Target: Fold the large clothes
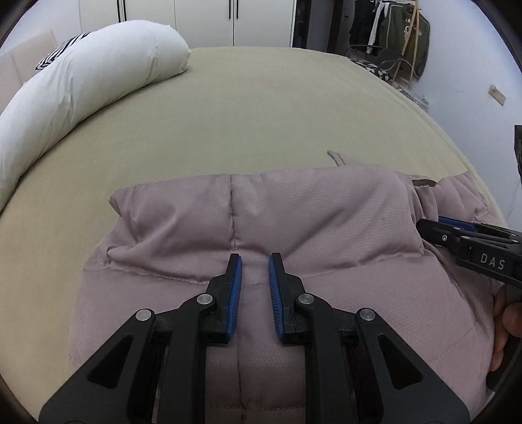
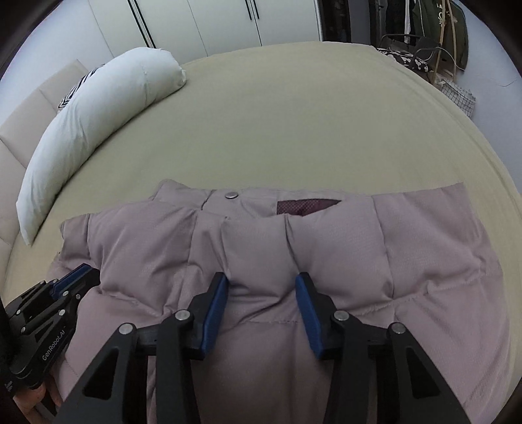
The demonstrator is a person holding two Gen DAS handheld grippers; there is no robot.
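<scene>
A mauve puffer jacket [image 1: 261, 221] lies folded on the bed, and it also shows in the right wrist view [image 2: 326, 248] with a metal snap [image 2: 232, 195] and a dark lining patch [image 2: 306, 206] at its far edge. My left gripper [image 1: 255, 261] is open, its jaws a little apart, low over the jacket's folded edge. My right gripper [image 2: 261, 280] is open wide over a puffed ridge of the jacket. Each gripper shows at the edge of the other's view, the right one in the left wrist view [image 1: 434, 225] and the left one in the right wrist view [image 2: 80, 272].
The bed has an olive sheet [image 1: 261, 114], and a long white pillow [image 1: 81, 81] lies at its far left. White wardrobe doors [image 1: 212, 19] stand behind. A chair and hanging clothes [image 1: 398, 42] are at the far right.
</scene>
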